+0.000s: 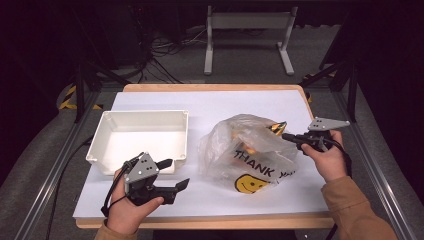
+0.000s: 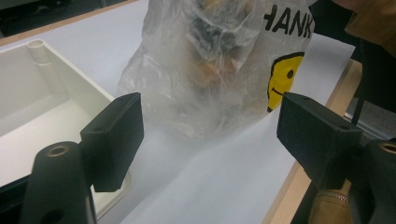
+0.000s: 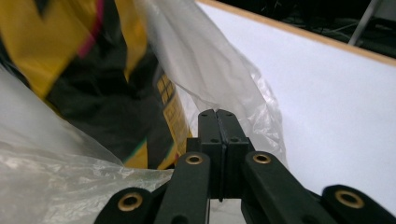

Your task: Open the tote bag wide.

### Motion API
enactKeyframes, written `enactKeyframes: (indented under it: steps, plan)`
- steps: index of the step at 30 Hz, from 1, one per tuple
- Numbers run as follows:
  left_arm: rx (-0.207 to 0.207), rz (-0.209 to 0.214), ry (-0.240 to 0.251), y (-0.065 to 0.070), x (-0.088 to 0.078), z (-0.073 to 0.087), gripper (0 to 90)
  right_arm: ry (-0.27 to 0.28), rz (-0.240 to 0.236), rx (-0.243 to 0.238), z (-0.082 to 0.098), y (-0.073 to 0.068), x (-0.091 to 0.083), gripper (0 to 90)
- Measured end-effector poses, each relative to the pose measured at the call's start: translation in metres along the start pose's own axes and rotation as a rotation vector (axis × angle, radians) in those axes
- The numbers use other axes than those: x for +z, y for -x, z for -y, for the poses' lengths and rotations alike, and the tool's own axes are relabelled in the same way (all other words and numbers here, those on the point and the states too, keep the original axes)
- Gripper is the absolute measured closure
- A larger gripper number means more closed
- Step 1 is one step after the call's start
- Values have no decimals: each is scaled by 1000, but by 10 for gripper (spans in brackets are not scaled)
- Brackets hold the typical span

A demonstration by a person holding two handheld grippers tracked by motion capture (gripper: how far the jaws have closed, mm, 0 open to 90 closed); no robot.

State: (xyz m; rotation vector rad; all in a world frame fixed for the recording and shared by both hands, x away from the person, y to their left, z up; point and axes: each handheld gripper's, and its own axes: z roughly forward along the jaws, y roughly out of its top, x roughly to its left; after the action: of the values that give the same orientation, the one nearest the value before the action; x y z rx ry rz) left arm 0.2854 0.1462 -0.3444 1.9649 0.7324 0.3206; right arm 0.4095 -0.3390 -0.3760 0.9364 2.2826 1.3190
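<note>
Thin, crinkly plastic bag (image 1: 250, 155) slumped mid-table beside the tray (image 1: 140, 135): light, slippery, floppy, best pinched at its rim, where right gripper (image 1: 292, 137) sits, jaws shut; left gripper (image 1: 172, 175) waits, jaws wide, empty.

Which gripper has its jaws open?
The left gripper, near the white bin: its jaws stand wide apart, holding nothing. The right gripper, at the plastic bag, has its jaws shut.
</note>
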Motion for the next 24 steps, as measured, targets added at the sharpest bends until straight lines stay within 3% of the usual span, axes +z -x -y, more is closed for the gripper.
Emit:
enactKeyframes:
  steps: [12, 19, 24]
  plan:
    - [3, 1, 1, 0, 1, 0, 235, -85, -29, 29, 30, 0, 27, 894]
    - [7, 3, 5, 3, 4, -1, 221, -149, -39, 50, 41, 1, 36, 878]
    - [-7, 15, 33, 3, 6, -3, 215, -153, -32, 50, 43, 0, 36, 822]
